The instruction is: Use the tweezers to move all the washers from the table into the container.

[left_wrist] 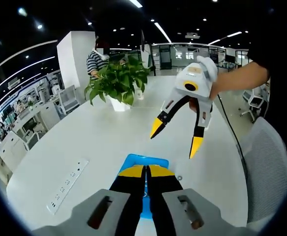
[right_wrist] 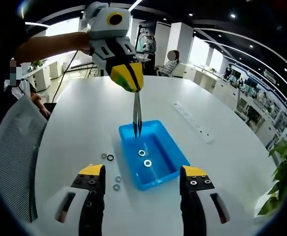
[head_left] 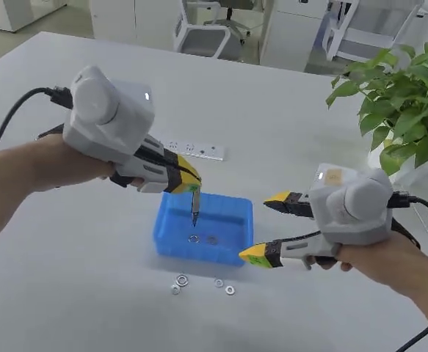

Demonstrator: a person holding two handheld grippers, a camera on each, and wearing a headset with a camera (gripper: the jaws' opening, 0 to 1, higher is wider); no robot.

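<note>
The left tongs (head_left: 188, 180), clamped on the tweezers (head_left: 195, 205), hang the seemingly empty tips over the blue container (head_left: 166, 224), with two washers (head_left: 193, 239) lying below them. Four loose washers (head_left: 182, 280) sit on the counter (head_left: 67, 286) between the two tongs, just outside the container. The next pick looks due: lower the tips and pinch one by its rim, while the right tongs (head_left: 261, 227) gape wide, holding nothing, beside the container.

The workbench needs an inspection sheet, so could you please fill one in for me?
Surface: white table.
Job's things: blue container holds two washers; four washers lie on the table beside it; tweezers point down over the container.
Clutter: power strip behind the container.
Grippers: left gripper shut on the tweezers; right gripper open beside the container.
Cables: black cable runs from the left gripper.
Surroundings: potted plant, office chairs.
</note>
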